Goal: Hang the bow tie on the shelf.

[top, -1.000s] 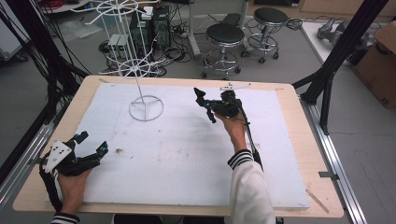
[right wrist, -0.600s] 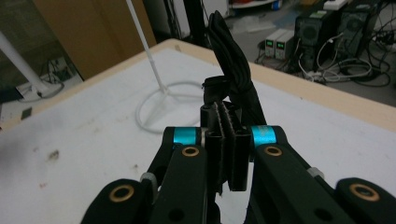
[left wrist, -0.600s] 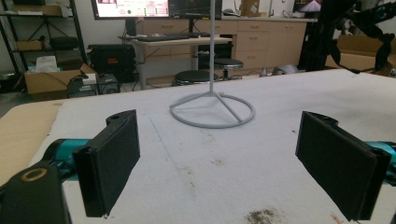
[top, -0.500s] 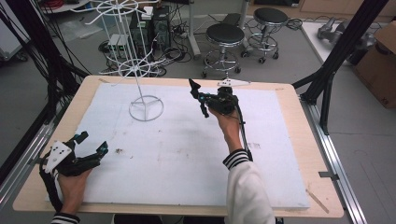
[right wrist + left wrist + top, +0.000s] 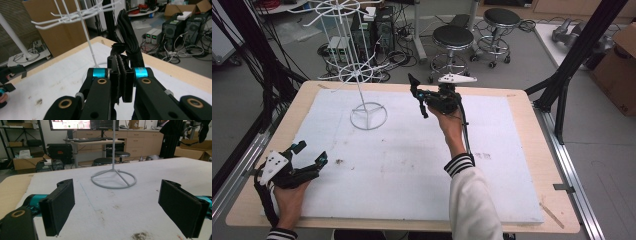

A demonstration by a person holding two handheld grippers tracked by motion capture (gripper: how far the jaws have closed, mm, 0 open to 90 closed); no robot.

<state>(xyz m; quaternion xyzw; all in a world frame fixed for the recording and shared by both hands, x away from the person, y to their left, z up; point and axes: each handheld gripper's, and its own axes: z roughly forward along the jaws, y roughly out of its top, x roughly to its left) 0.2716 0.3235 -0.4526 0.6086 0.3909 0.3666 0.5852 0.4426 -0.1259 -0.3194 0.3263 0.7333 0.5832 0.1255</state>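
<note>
your work surface is the white foam-covered table [image 5: 412, 165], and the only fixture on it is the white wire rack [image 5: 362, 75], standing upright on its ring base toward the far left of the pad, with spoked arms at two levels above. treat the rack as the thing being served at this step.

your right gripper [image 5: 418, 97] is raised over the far middle of the table, just to the right of the rack and near the height of its lower ring of arms. its jaws are fully closed. in the right gripper view a thin black strip [image 5: 122, 75] stands clamped between the pads and pokes out past them; it looks like a strap or band, but the view is too close and too dark to name it with confidence. the same view shows the rack's arms ahead and above the jaws, well apart from the strip.

your left gripper [image 5: 309, 152] rests low at the near left corner, jaws spread wide, nothing between them; its own view looks across bare pad at the rack's base.

judged step: carrying the held strip toward the rack. the next move calls for lining the strip's free end up with one arm tip, approaching level, and releasing only once the strip hangs on the wire. the rack is light, so avoid nudging its stem.
</note>
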